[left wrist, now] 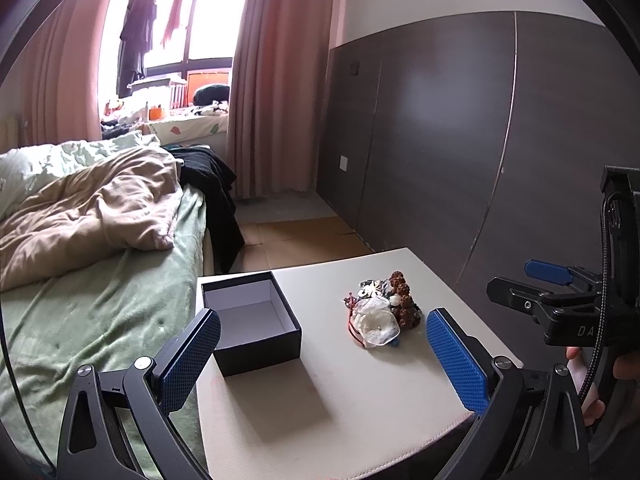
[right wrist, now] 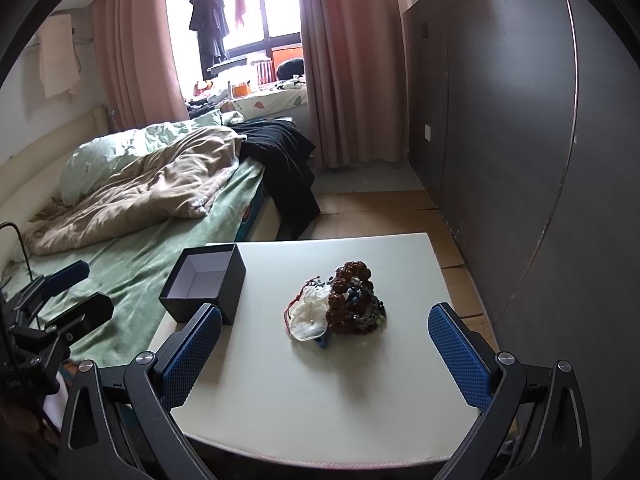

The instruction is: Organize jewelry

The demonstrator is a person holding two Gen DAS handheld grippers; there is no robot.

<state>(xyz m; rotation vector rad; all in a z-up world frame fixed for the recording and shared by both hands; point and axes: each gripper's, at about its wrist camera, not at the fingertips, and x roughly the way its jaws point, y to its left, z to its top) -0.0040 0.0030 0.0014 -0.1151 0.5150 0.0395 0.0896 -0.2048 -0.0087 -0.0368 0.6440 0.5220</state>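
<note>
Sitting on the white table (right wrist: 340, 400) is a pile of jewelry (right wrist: 340, 306), about in the middle, w/ brown beads, a white flower bit & a red string all tangled up. Left of it, near the table's far left corner, is a black box (right wrist: 206, 282). It's open & white inside, w/ nothing in it that I can see. Box & pile are apart, not touching.

Left claw (left wrist: 323, 358) is wide open, holding nothing, up over the table's near side. Right claw (right wrist: 326, 356) is wide open too, holding nothing, w/ the pile just past it. A bed (right wrist: 132, 208) w/ green sheet is left of the table.
</note>
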